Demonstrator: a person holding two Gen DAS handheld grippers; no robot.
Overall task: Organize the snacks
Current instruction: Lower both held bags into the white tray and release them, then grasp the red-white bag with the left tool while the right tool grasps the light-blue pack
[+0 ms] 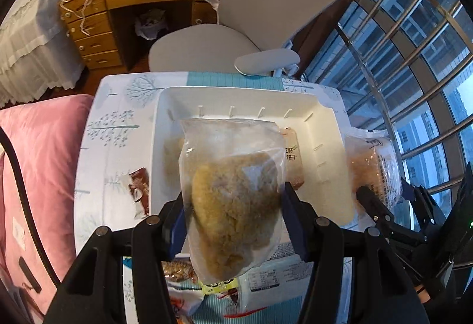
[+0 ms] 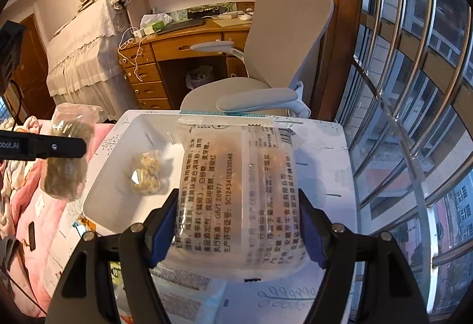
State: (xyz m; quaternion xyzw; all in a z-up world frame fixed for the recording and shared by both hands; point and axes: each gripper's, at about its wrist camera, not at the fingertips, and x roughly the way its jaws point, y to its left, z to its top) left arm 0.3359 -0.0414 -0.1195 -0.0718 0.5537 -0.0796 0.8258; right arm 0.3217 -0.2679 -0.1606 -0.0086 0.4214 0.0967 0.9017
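1. The step in hand is judged to be carrying: two snack packets are held in the air over the white bin (image 1: 325, 129), neither yet set down.
2. The left gripper (image 1: 233, 223) is clamped on a clear bag (image 1: 233, 191) of yellow crumbly snack, held above the bin's near edge.
3. The right gripper (image 2: 236, 223) is closed on a printed packet (image 2: 236, 185), raised over the bin's right part.
4. Two small packets (image 2: 146, 173) already lie inside; more snacks (image 1: 139, 191) are left on the table (image 1: 118, 117).
5. Next, each packet probably needs lowering into free bin space before the jaws are opened.
6. Both grippers are pointed forward, tilted down toward the bin, side by side.
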